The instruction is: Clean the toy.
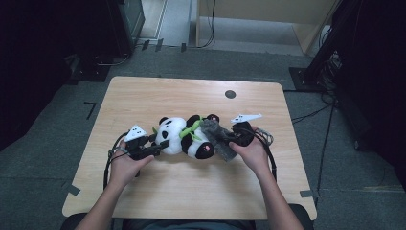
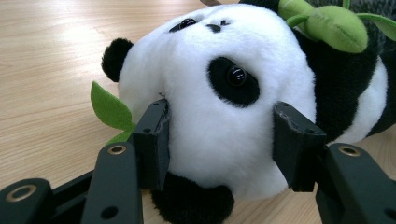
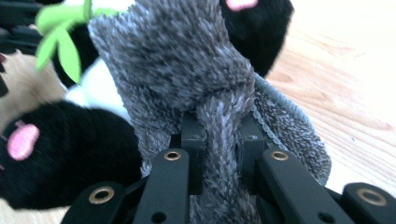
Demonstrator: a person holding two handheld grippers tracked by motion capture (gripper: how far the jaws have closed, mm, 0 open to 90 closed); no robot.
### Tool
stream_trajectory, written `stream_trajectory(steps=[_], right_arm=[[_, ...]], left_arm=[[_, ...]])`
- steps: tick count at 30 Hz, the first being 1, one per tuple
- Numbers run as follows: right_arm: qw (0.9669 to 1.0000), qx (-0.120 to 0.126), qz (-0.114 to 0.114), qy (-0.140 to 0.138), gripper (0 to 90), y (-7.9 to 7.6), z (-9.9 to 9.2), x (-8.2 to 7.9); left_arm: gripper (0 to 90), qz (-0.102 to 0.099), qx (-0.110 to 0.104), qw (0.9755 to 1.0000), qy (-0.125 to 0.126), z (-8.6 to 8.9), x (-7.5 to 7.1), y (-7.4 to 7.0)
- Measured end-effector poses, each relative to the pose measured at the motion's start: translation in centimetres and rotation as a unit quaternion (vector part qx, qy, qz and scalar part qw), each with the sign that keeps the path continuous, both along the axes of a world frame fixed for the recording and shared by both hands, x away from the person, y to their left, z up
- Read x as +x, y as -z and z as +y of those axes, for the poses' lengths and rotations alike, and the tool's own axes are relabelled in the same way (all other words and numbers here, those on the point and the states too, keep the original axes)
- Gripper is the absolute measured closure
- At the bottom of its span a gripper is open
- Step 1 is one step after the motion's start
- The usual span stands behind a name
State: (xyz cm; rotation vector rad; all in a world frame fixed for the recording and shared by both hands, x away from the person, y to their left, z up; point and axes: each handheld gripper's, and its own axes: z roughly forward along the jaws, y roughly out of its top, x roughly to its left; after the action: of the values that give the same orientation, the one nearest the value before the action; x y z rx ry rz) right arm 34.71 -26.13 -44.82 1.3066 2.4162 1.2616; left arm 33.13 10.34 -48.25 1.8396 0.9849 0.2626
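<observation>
- Your left gripper (image 2: 219, 140) clamped the panda's head (image 2: 219, 93); your right gripper (image 3: 219, 154) pinched the grey cloth (image 3: 187, 60).
- Tugging harder could have slid the panda (image 1: 186, 135) free.

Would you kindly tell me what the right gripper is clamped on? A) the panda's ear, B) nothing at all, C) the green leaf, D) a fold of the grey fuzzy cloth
D: in the right gripper view, the right gripper has its jaws pinched on a bunched fold of the grey fuzzy cloth, which lies against the toy panda.
</observation>
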Motion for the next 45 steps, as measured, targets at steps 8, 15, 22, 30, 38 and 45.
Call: stream_trajectory(steps=[8, 15, 22, 30, 38, 45], right_arm=[[0.9997, -0.008, 0.018, 0.012, 79.4, 0.9, -0.8, 0.1], [0.9991, -0.021, 0.03, 0.022, 79.5, 0.9, -1.7, 0.3], [0.9994, 0.007, 0.018, 0.03, 80.0, -1.1, -2.9, -0.2], [0.999, 0.009, -0.044, 0.004, 80.1, -6.3, -0.9, -1.4], [0.9966, -0.003, -0.06, -0.056, 80.1, -9.0, 5.6, -0.2], [0.9923, -0.038, -0.047, -0.109, 80.1, -9.1, 12.8, 0.8]], left_arm=[[44.6, 0.001, -0.003, 1.0, 0.0, 0.0, 0.1, 0.0], [44.7, 0.0, -0.004, 1.0, 0.0, 0.0, 0.2, 0.0], [45.2, -0.002, -0.002, 1.0, -0.002, 0.0, 0.1, -0.1], [45.8, -0.005, 0.002, 1.0, -0.001, -0.2, 0.0, -0.2], [45.9, -0.005, 0.001, 1.0, -0.002, -0.3, 0.0, -0.2], [45.9, -0.007, 0.001, 1.0, -0.002, -0.3, 0.0, -0.1]])
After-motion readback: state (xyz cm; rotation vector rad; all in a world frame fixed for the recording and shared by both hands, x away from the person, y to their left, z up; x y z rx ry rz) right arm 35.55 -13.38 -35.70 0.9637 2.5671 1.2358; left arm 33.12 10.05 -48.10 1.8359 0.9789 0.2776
